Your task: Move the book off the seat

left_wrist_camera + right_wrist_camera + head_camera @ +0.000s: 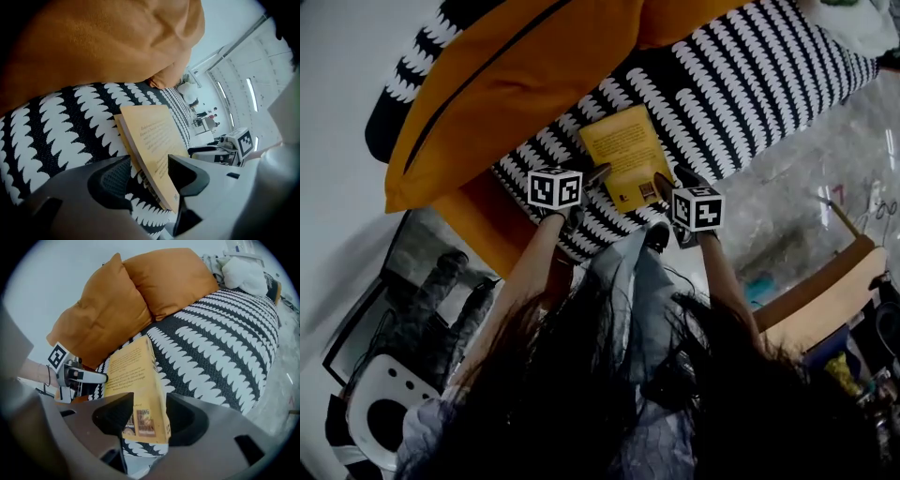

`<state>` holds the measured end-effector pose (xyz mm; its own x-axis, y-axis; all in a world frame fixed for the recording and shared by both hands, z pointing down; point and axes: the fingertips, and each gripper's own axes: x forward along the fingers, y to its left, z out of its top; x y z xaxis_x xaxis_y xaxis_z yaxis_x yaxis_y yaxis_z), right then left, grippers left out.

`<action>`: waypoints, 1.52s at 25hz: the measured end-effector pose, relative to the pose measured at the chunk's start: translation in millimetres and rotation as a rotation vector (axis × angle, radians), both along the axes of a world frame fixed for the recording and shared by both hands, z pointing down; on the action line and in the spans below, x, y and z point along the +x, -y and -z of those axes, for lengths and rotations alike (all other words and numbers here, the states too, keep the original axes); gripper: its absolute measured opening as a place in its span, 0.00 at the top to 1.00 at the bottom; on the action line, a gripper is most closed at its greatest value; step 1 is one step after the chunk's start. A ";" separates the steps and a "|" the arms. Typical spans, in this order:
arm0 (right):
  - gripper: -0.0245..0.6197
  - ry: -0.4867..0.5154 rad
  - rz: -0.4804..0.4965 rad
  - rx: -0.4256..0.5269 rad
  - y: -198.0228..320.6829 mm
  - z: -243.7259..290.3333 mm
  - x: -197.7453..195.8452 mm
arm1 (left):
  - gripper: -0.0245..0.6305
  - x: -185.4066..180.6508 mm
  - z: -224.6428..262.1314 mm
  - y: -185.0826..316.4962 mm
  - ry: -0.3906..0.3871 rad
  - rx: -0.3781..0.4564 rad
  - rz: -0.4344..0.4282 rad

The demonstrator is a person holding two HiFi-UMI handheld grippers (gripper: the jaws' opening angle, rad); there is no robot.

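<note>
A yellow book (628,155) lies flat on the black-and-white patterned seat (750,75), near its front edge. My left gripper (592,180) is at the book's near left corner and my right gripper (661,192) at its near right corner. In the left gripper view the book's (152,140) edge stands between the open jaws of the left gripper (143,176), with seat pattern showing beside the left jaw. In the right gripper view the book's (136,380) lower corner sits between the wide-apart jaws of the right gripper (147,420), which does not clamp it.
Two big orange pillows (516,75) lean at the back of the seat, just beyond the book. A white bundle (243,273) lies at the seat's far end. A wooden piece of furniture (825,291) stands on the floor to the right, a white stool (384,403) at lower left.
</note>
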<state>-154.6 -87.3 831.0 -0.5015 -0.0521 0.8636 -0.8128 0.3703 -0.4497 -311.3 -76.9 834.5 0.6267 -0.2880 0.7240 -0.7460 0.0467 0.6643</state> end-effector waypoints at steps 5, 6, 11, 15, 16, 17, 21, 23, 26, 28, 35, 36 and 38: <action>0.64 0.009 0.016 0.019 -26.1 -20.6 2.5 | 0.59 17.7 -10.3 -28.0 0.022 0.034 -0.016; 0.64 -0.003 0.020 0.012 -30.1 -21.8 1.0 | 0.60 16.9 -10.7 -32.0 0.018 0.029 -0.013; 0.65 -0.046 0.077 -0.001 -40.0 -21.2 -16.6 | 0.60 1.4 -12.6 -45.1 0.030 0.020 -0.013; 0.67 -0.076 0.055 0.035 -40.1 -5.2 -16.3 | 0.60 -0.6 -2.2 -42.2 0.020 0.043 -0.002; 0.67 -0.076 0.047 0.046 -39.2 0.4 -14.9 | 0.60 0.3 1.6 -41.4 0.011 0.053 0.001; 0.67 -0.073 0.036 0.052 -37.1 6.1 -12.9 | 0.60 2.2 6.2 -38.9 -0.001 0.064 0.003; 0.69 -0.036 -0.044 0.047 -20.3 21.8 1.0 | 0.60 14.5 22.7 -15.0 -0.034 0.090 0.002; 0.69 -0.015 -0.084 0.036 -15.4 25.5 7.7 | 0.60 19.6 26.6 -6.9 -0.036 0.092 0.012; 0.70 -0.004 -0.120 0.042 -10.7 30.6 14.7 | 0.60 25.7 30.6 0.9 -0.053 0.106 0.035; 0.70 -0.003 -0.127 0.067 -7.9 37.6 16.5 | 0.60 27.5 36.4 5.2 -0.064 0.126 0.044; 0.71 0.030 -0.150 0.111 -3.8 83.6 47.0 | 0.60 56.9 82.5 18.8 -0.083 0.177 0.041; 0.71 0.035 -0.158 0.109 -8.7 90.6 51.4 | 0.60 60.6 90.6 17.9 -0.090 0.186 0.049; 0.72 0.038 -0.172 0.108 -21.0 104.4 59.1 | 0.62 67.0 109.1 16.7 -0.114 0.208 0.073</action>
<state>-95.6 -66.2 726.6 -0.5096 -0.2308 0.8289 -0.8513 0.2749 -0.4468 -244.3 -93.6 725.3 0.6729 -0.4712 0.5703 -0.6654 -0.0488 0.7448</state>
